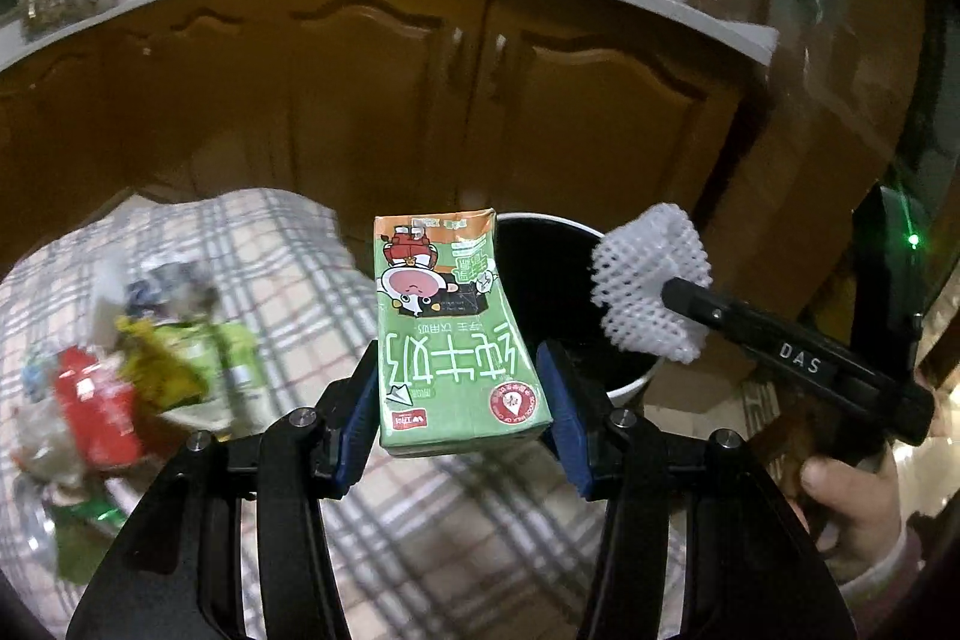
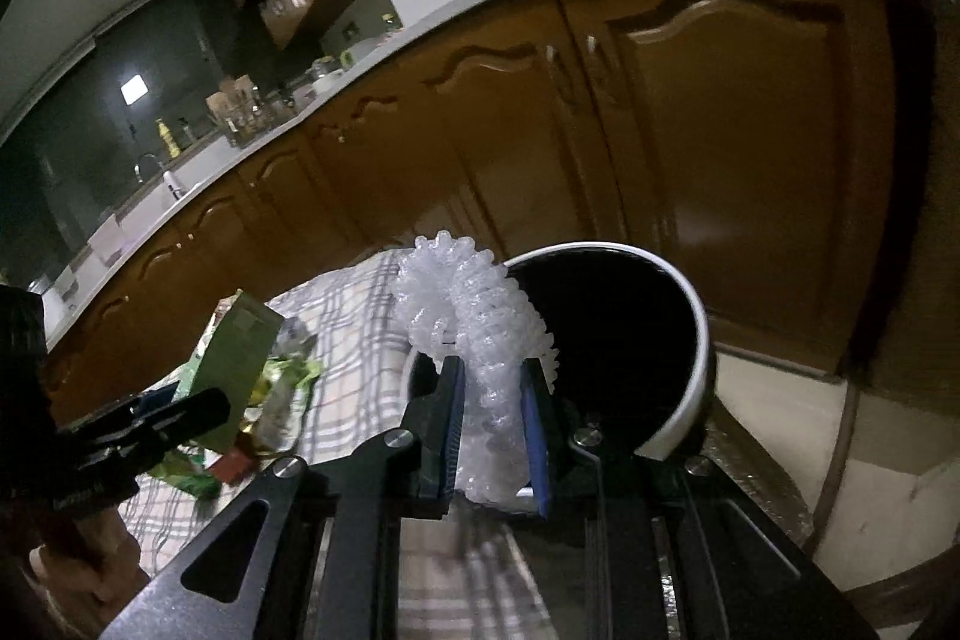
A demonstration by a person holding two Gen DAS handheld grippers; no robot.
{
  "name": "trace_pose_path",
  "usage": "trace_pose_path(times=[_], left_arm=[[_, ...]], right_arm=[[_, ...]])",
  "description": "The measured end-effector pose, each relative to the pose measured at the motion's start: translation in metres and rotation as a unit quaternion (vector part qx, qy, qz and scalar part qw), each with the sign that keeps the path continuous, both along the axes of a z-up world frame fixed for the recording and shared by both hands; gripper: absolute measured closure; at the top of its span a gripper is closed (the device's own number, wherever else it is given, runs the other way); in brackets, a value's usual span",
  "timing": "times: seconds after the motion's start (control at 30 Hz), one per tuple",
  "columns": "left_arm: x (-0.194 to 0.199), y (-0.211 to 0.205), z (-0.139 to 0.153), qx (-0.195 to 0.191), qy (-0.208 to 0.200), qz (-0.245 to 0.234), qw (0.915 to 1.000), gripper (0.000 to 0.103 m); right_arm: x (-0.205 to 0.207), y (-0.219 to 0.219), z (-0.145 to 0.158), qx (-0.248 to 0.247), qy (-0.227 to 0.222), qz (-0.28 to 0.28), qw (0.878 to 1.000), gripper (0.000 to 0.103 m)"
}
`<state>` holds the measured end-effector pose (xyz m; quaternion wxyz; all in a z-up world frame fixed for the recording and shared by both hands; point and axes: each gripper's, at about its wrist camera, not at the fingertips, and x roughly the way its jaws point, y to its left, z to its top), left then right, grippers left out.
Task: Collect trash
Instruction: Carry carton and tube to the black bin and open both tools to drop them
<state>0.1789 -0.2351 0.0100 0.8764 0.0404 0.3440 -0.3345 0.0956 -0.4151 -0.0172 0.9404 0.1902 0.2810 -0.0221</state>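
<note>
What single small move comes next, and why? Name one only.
Probably open the right gripper and let the white foam net fall. It is shut on the net, which already hangs over the dark mouth of the white-rimmed bin. The left gripper holds the green milk carton just short of the bin, so it can follow.

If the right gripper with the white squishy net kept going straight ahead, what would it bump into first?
Probably the trash bin: the right gripper, shut on the foam net, points at its dark opening. Depth is unclear.
</note>
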Motion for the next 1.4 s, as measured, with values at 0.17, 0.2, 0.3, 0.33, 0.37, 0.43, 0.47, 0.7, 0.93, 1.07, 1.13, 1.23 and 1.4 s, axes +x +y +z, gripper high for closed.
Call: trace_pose_path(times=[0.17,0.2,0.3,0.33,0.37,0.43,0.47,0.7,0.93,1.07,1.13,1.23,1.4], left_arm=[[0.014,-0.031,-0.009,0.002,0.018,-0.023,0.9996,0.054],[0.017,-0.036,-0.01,0.002,0.021,-0.027,0.9994,0.054],[0.027,-0.052,-0.017,0.007,0.035,-0.04,0.9986,0.054],[0.03,-0.055,-0.019,0.007,0.041,-0.043,0.9982,0.054],[0.033,-0.06,-0.022,0.008,0.049,-0.047,0.9976,0.054],[0.04,-0.067,-0.027,0.01,0.062,-0.05,0.9968,0.054],[0.042,-0.071,-0.029,0.011,0.066,-0.052,0.9964,0.054],[0.053,-0.086,-0.037,0.022,0.075,-0.056,0.9954,0.053],[0.058,-0.091,-0.042,0.04,0.078,-0.056,0.9945,0.042],[0.054,-0.078,-0.037,0.023,0.075,-0.041,0.996,0.031],[0.052,-0.068,-0.035,0.014,0.078,-0.033,0.9963,0.029],[0.045,-0.051,-0.034,-0.001,0.079,-0.019,0.9967,0.029],[0.03,-0.015,-0.035,-0.024,0.079,0.008,0.9966,0.027]], right_arm=[[0.01,-0.017,-0.005,0.0,0.014,-0.01,1.0,0.084],[0.012,-0.021,-0.007,0.0,0.017,-0.012,1.0,0.084],[0.02,-0.029,-0.011,0.003,0.028,-0.012,1.0,0.084],[0.021,-0.031,-0.013,0.003,0.03,-0.01,0.999,0.084],[0.024,-0.032,-0.014,0.0,0.033,-0.011,0.999,0.084],[0.027,-0.034,-0.017,-0.002,0.038,-0.011,0.999,0.083],[0.029,-0.034,-0.018,-0.001,0.041,-0.011,0.999,0.083],[0.039,-0.042,-0.026,0.001,0.053,-0.011,0.999,0.082],[0.047,-0.047,-0.028,0.001,0.06,-0.013,0.998,0.054],[0.041,-0.05,-0.027,0.012,0.05,-0.016,0.999,0.041],[0.038,-0.049,-0.027,0.016,0.047,-0.015,0.999,0.039],[0.034,-0.045,-0.026,0.021,0.043,-0.01,0.999,0.033],[0.023,-0.031,-0.021,0.028,0.026,-0.005,0.999,0.023]])
